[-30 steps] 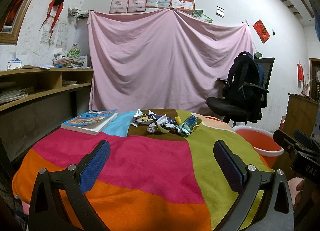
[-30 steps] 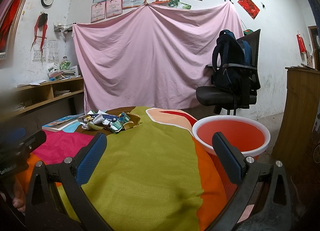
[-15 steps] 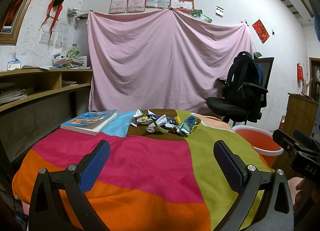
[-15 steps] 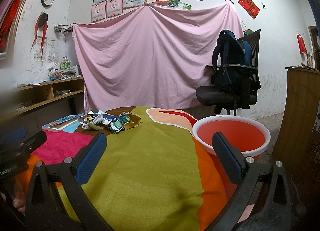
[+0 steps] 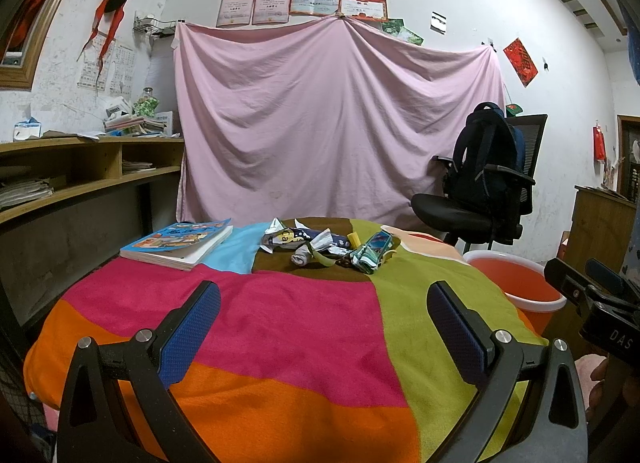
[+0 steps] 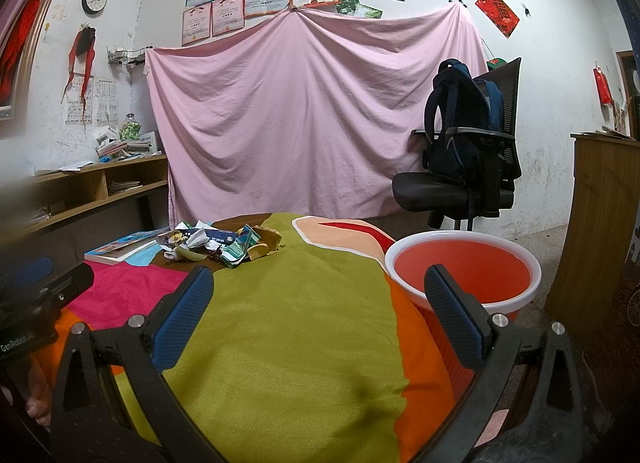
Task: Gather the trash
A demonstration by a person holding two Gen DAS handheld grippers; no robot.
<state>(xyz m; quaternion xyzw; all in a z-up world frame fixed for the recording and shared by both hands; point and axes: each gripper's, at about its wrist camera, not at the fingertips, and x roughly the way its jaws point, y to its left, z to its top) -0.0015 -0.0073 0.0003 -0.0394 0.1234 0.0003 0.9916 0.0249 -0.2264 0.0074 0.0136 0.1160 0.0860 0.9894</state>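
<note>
**Both claws hanging wide apart, trash pile lying far ahead**

From the left wrist view, the left claw is hovering low over the near end of the bench, which is wearing a cloth of pink, orange, green and brown patches. Its two blue-padded fingers are standing wide apart and are gripping nothing. Well ahead of the claw and a little to its right, the trash pile is lying on the brown patch: crumpled wrappers, a grey wad, a green packet and a yellow scrap, all touching or overlapping. Ahead and to the left of the claw, a book is resting flat, apart from the pile. Off to the right, beyond the bench edge, an orange basin with a white rim is sitting lower down. The right claw's body is showing at the far right edge.

From the right wrist view, the right claw is hanging above the green patch of the bench, its fingers likewise spread wide and bare. The trash pile is lying well ahead and to the left of this claw. The basin is standing just ahead on the right, its near rim partly hidden behind the right finger. The book is lying further left, beyond the pile. Behind everything, a pink sheet is hanging on the wall and a chair is carrying a dark backpack.
</note>
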